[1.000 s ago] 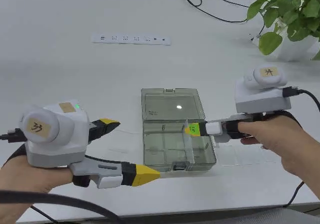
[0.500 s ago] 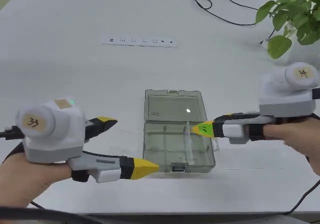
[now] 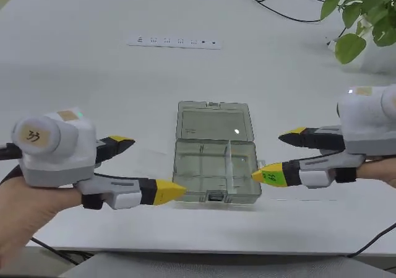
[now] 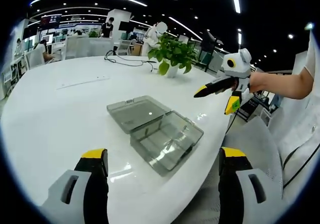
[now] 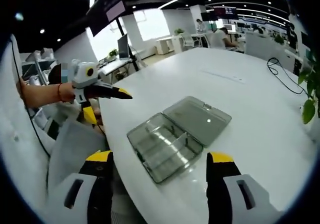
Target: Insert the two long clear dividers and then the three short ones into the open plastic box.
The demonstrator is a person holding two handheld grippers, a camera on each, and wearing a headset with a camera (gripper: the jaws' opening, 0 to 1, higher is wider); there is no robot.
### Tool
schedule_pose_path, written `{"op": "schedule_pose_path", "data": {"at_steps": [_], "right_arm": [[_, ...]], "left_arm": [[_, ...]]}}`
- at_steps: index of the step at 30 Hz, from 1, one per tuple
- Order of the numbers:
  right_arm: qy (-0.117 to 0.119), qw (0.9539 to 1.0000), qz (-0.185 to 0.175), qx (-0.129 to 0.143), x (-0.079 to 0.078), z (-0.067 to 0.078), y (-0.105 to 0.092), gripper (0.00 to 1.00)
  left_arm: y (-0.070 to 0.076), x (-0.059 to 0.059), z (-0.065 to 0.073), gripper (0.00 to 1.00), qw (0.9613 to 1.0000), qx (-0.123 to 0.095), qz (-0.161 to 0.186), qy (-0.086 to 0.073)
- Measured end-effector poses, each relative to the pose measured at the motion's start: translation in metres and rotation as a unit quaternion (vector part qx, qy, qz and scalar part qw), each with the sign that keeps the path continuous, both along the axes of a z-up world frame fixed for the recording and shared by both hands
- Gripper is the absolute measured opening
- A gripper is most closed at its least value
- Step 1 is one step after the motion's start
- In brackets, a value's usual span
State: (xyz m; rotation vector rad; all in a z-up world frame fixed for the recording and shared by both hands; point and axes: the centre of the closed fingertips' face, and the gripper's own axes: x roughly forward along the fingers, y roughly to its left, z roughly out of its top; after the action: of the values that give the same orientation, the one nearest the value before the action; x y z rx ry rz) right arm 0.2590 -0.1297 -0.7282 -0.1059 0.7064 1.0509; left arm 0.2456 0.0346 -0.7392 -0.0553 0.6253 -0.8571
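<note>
The open smoky plastic box (image 3: 213, 174) lies mid-table with its lid (image 3: 213, 123) flat behind it. One long clear divider (image 3: 229, 165) stands upright inside, running front to back. My left gripper (image 3: 147, 166) hovers left of the box, open and empty. To the box's right my right gripper (image 3: 277, 156) is also open and holds nothing. From the left gripper view, the box (image 4: 167, 136) sits just beyond the left gripper (image 4: 162, 155), with the right gripper (image 4: 225, 92) farther off. The right gripper (image 5: 160, 157) faces the box (image 5: 165, 146) and the left gripper (image 5: 97, 97).
A white power strip (image 3: 173, 41) lies at the back of the white table (image 3: 74, 92). A potted plant (image 3: 365, 18) and black cables (image 3: 291, 5) are at the far right. The table's front edge (image 3: 204, 252) runs just below the grippers.
My right gripper has drawn back to the right, away from the box, and its jaws have spread apart. The divider stays standing in the box. The left gripper has barely moved.
</note>
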Motion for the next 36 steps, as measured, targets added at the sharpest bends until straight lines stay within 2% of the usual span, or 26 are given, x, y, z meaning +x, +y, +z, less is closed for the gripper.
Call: {"op": "schedule_pose_path", "data": {"at_steps": [2, 5, 7, 8, 9, 10, 11, 12, 13, 14, 16, 18, 23, 24, 26, 32, 36], "right_arm": [[-0.007, 0.9999, 0.007, -0.001, -0.003, -0.001, -0.004, 0.79], [-0.023, 0.9994, 0.025, 0.0, -0.008, -0.002, -0.008, 0.83], [-0.027, 0.9992, 0.032, 0.0, -0.011, -0.004, -0.012, 0.83], [-0.027, 0.9991, 0.032, -0.001, -0.011, -0.005, -0.013, 0.83], [-0.028, 0.999, 0.034, -0.003, -0.013, -0.005, -0.015, 0.83], [-0.029, 0.999, 0.034, -0.003, -0.014, -0.006, -0.017, 0.83], [-0.03, 0.999, 0.034, -0.002, -0.015, -0.005, -0.018, 0.83], [-0.031, 0.999, 0.033, -0.001, -0.015, -0.006, -0.02, 0.83], [-0.032, 0.999, 0.032, -0.001, -0.015, -0.005, -0.021, 0.83], [-0.037, 0.9988, 0.033, 0.001, -0.016, -0.005, -0.023, 0.82], [-0.04, 0.9986, 0.036, 0.003, -0.018, -0.005, -0.026, 0.82], [-0.041, 0.9984, 0.039, 0.005, -0.021, -0.007, -0.028, 0.83], [-0.041, 0.9983, 0.041, 0.006, -0.024, -0.01, -0.035, 0.83], [-0.042, 0.9982, 0.041, 0.011, -0.025, -0.009, -0.035, 0.83], [-0.042, 0.9982, 0.04, 0.013, -0.026, -0.009, -0.035, 0.83], [-0.044, 0.9979, 0.043, 0.018, -0.027, -0.01, -0.037, 0.83], [-0.044, 0.9981, 0.035, 0.026, -0.026, -0.01, -0.038, 0.82]], "left_arm": [[0.0, 0.001, -0.001, 0.93, 1.0, 0.002, 0.002, -0.001], [0.004, 0.003, -0.008, 0.9, 0.9997, 0.009, 0.018, 0.014], [0.007, 0.004, -0.01, 0.89, 0.9994, 0.017, 0.025, 0.015], [0.009, 0.005, -0.011, 0.88, 0.9991, 0.021, 0.03, 0.02], [0.013, 0.004, -0.017, 0.88, 0.9978, 0.034, 0.041, 0.039], [0.015, 0.004, -0.02, 0.87, 0.9972, 0.041, 0.045, 0.045], [0.017, 0.005, -0.022, 0.86, 0.9967, 0.048, 0.046, 0.046], [0.019, 0.009, -0.024, 0.85, 0.9966, 0.055, 0.049, 0.037], [0.025, 0.008, -0.03, 0.84, 0.9944, 0.077, 0.056, 0.047], [0.026, 0.008, -0.031, 0.81, 0.9938, 0.08, 0.057, 0.051], [0.028, 0.008, -0.037, 0.8, 0.9913, 0.084, 0.07, 0.073], [0.028, 0.01, -0.042, 0.78, 0.9908, 0.092, 0.07, 0.071], [0.032, 0.007, -0.059, 0.72, 0.984, 0.127, 0.074, 0.1], [0.032, 0.008, -0.062, 0.71, 0.9833, 0.13, 0.077, 0.102], [0.035, 0.008, -0.067, 0.68, 0.9802, 0.134, 0.09, 0.116], [0.036, 0.008, -0.081, 0.63, 0.9741, 0.158, 0.098, 0.128], [0.042, 0.01, -0.092, 0.59, 0.9674, 0.18, 0.112, 0.138]]}}
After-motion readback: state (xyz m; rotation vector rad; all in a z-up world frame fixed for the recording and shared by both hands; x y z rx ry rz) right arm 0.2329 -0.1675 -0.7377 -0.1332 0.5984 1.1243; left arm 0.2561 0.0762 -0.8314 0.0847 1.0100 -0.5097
